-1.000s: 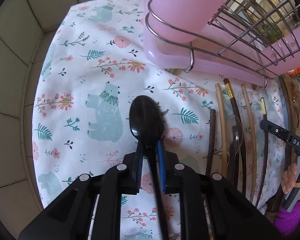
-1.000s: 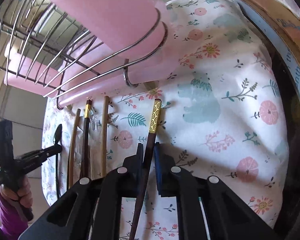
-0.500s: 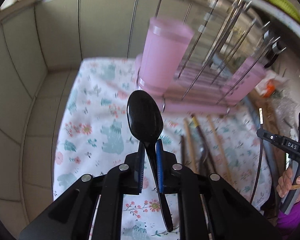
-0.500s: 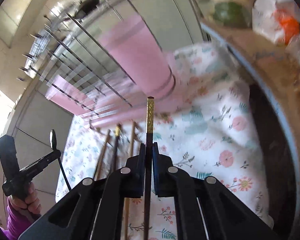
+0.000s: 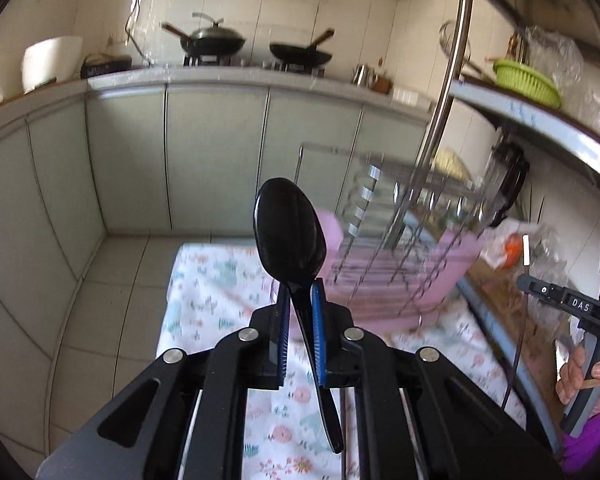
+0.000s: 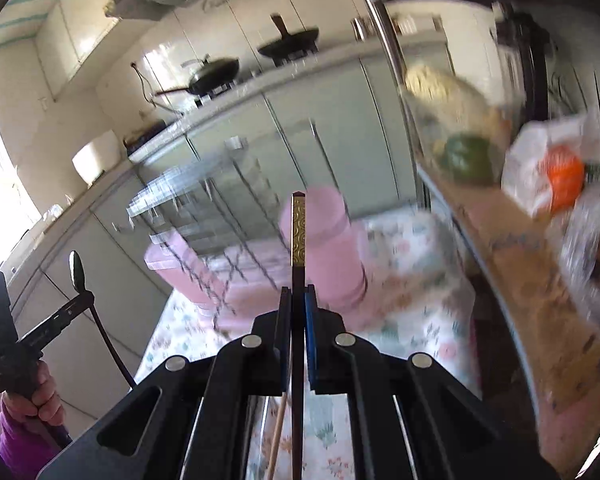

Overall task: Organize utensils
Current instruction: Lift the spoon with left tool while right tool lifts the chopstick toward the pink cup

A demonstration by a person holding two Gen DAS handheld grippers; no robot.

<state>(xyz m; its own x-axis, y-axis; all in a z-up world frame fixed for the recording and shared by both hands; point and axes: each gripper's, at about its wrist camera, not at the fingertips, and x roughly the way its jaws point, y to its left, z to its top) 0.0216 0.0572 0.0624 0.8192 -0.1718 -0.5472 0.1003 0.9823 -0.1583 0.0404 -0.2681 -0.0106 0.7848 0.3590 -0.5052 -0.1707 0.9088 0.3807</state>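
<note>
Table under a floral cloth (image 5: 204, 292), pink dish rack (image 5: 440, 264) on it, light chopstick (image 6: 277, 436) lying flat

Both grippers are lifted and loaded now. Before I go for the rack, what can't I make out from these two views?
- Pink cup: opening hidden, motion blur in both wrist views.
- Wire rack: slots smeared by blur.
- Utensils left on the floral cloth: mostly hidden behind the left gripper and right gripper.
- Chopstick: lower end cut off by the frame's bottom edge.

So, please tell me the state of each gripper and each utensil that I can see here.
Left gripper: shut on black spoon.
Black spoon: held, bowl upward.
Right gripper: shut on chopstick.
Chopstick: held, gold end up.
Pink cup: upright in the rack.
</note>
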